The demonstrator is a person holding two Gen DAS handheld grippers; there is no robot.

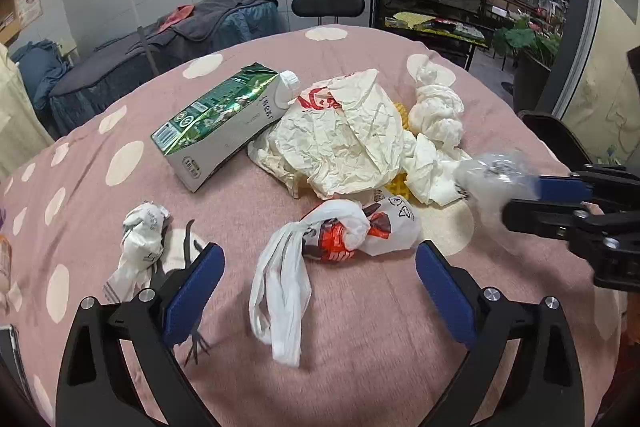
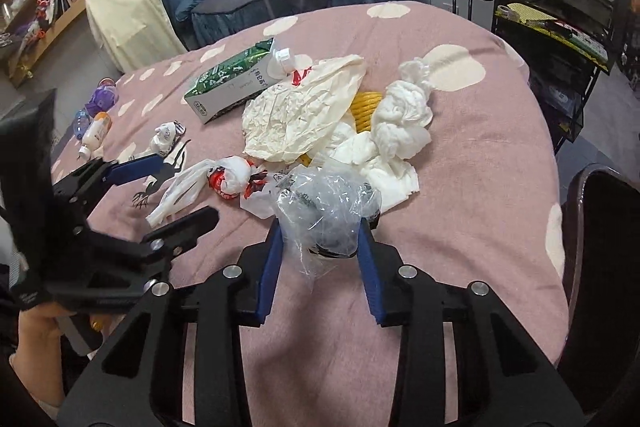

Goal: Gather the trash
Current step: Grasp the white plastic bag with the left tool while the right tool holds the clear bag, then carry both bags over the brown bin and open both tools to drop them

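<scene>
The right gripper [image 2: 320, 227] is squeezing a crumpled clear plastic wrapper [image 2: 326, 209] between its two blue pads. The wrapper is lifted a little above the pink spotted cloth [image 2: 480, 187] on the counter, near the big pile of trash.

The left gripper [image 1: 316, 279] is wide open and holds nothing. It hangs low over the cloth. Right in front of it lies a white plastic bag [image 1: 288, 267] with something red wrapped in it.

More trash waits on the counter. There is a green milk carton [image 1: 224, 123] lying on its side, a big crinkly paper wrapper [image 1: 340, 139], some white tissues [image 1: 436, 111], and a small crumpled white packet [image 1: 140, 235] off to the left.

The step now looks like carrying the clear wrapper away to wherever the trash goes. No bin shows in either view. To do this well, the right gripper should keep a firm squeeze, because thin plastic is slippery and can slide out. It should lift straight up so the loose ends do not drag the other trash along. The left gripper could grab the white bag next, pinching the thick bunched part, not the floppy handles.
</scene>
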